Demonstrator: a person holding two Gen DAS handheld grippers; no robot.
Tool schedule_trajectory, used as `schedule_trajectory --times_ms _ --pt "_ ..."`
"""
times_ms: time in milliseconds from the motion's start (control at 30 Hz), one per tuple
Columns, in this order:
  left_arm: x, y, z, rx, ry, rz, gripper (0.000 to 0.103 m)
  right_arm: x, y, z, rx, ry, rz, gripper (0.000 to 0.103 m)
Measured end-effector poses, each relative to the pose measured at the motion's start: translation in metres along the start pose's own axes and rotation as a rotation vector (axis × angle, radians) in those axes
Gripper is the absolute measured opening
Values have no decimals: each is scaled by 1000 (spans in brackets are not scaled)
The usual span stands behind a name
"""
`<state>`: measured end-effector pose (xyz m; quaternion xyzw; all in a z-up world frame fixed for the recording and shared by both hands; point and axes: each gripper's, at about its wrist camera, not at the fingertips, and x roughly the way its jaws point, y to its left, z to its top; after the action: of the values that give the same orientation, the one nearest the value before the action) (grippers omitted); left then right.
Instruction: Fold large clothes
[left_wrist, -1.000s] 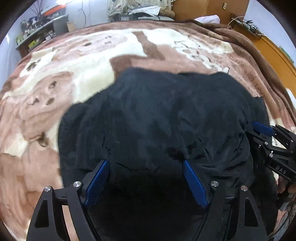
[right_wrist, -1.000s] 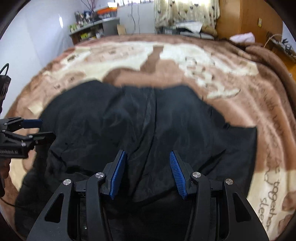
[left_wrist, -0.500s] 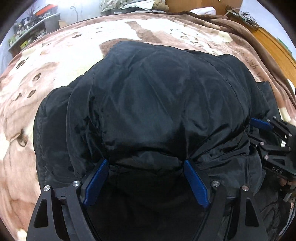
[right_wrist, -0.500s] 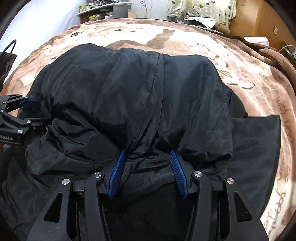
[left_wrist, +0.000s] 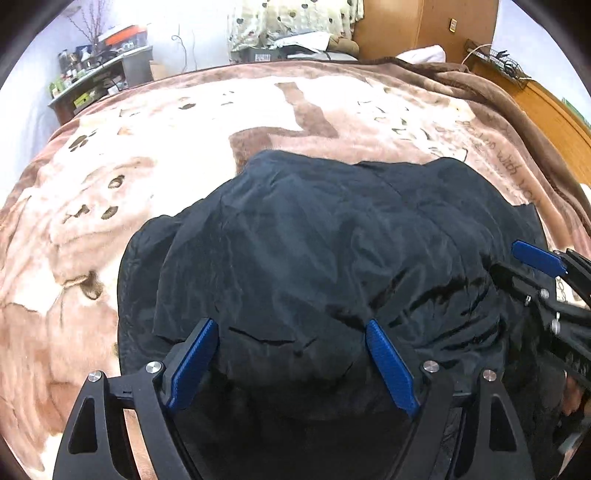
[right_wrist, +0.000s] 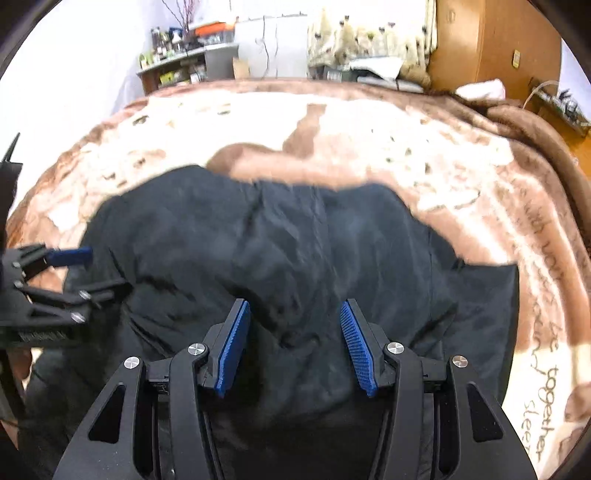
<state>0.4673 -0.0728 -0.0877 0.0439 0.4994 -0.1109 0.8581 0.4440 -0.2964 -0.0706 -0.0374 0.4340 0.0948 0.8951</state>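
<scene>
Left wrist view: black glossy large garment lies crumpled on the bed, spread over the brown-and-cream plush blanket with animal print and script lettering. It sits on the near half of the blanket. Its far edge is rounded and puffed up, and a flat flap sticks out on the right side.

Left claw is clamped on a thick bunch of the garment's near edge. Its blue pads stand wide apart, with fabric filling the gap and creases running out from the pads.

Right claw is likewise clamped on a narrower bunch of the near edge, right of the left claw, with a vertical seam running up from between its pads. Right wrist view is motion-blurred, so the pad contact is not crisp.

Each claw shows in the other's view: the right claw at the right margin against the garment, the left claw at the left margin at the garment's side.

Beyond the bed there is a cluttered grey shelf unit with bottles and boxes, a cream spotted curtain and an orange-brown wooden wardrobe.
</scene>
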Motion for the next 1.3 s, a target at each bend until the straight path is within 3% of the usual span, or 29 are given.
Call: schedule_trajectory --times_ms 100,267,433,733,867,1067,1300 --pt "10 -8 -6 19 13 26 84 18 17 -5 -58 31 10 57" --pt "26 -3 -16 -20 18 35 91 43 21 -20 -18 54 30 61" --pt "41 -13 -19 13 15 78 92 57 27 -27 -54 83 -5 62" --pt "37 -4 -10 -59 54 48 92 57 21 -26 -10 122 -10 62" --pt "3 8 -10 -99 61 -14 90 16 16 -16 59 93 -7 63" --pt "-81 34 -30 -125 -29 -8 90 -73 27 -18 5 -28 -87 63" --pt "-186 53 -81 -101 -117 28 90 -167 45 -43 -2 -115 -122 63"
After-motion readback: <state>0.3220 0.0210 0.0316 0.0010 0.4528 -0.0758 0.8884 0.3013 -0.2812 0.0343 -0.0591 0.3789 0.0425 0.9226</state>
